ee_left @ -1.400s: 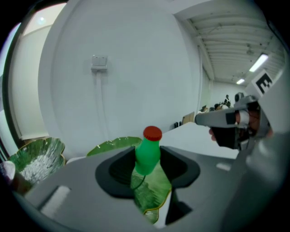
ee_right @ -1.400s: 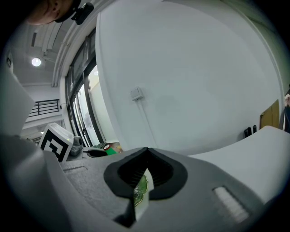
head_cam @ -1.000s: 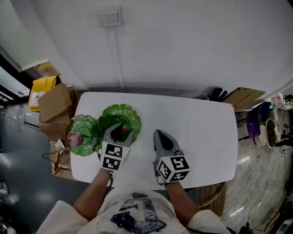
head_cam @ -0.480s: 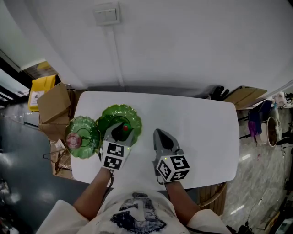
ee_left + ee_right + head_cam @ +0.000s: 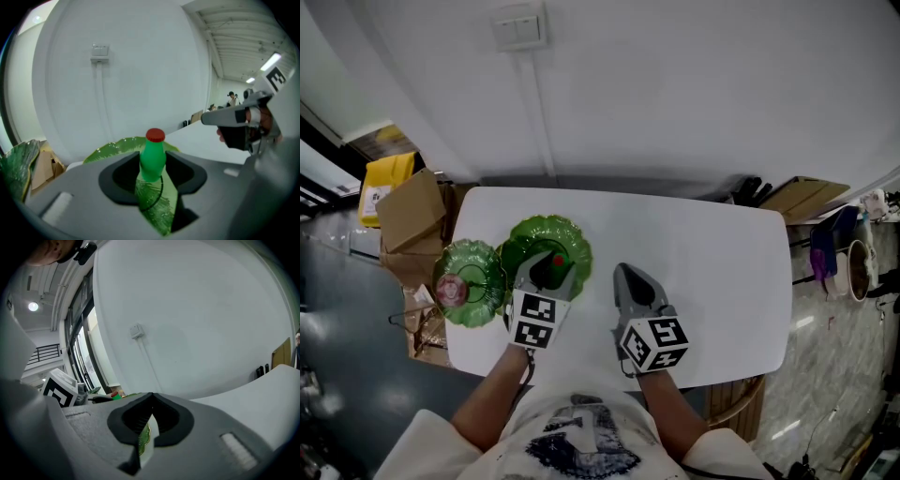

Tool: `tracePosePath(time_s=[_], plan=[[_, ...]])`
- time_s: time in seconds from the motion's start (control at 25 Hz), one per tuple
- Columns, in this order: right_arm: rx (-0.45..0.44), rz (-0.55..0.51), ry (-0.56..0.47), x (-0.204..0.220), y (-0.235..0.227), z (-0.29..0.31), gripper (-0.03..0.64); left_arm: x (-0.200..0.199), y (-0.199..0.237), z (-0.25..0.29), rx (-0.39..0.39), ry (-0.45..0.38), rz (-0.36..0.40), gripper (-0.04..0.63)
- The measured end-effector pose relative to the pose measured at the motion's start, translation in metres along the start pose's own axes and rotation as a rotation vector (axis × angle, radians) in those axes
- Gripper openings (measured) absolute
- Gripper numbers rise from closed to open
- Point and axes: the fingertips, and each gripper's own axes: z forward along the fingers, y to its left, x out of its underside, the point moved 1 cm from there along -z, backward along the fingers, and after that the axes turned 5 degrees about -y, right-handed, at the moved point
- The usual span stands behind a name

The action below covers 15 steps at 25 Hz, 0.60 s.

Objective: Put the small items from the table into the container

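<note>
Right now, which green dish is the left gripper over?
The larger dish, on the right: the left gripper holds a green bottle over it. The smaller dish beside it carries a pink item.

The right gripper (image 5: pixel 151 399) has its jaws pressed together on nothing, a sliver of green dish (image 5: pixel 146 437) showing just below them, while at left the left gripper (image 5: pixel 108 398) has a red-capped green bottle (image 5: pixel 116 395) at its tip, before a white wall (image 5: pixel 201 319).
</note>
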Motion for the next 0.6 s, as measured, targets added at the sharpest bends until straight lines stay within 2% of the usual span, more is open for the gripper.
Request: tracePosePath(time_s=[0.6], plan=[[0.006, 0.004, 0.001, 0.0014, -0.0042, -0.0019, -0.002, 0.0021, 0.0051, 0.0019, -0.019, -0.004, -0.006, 0.170]])
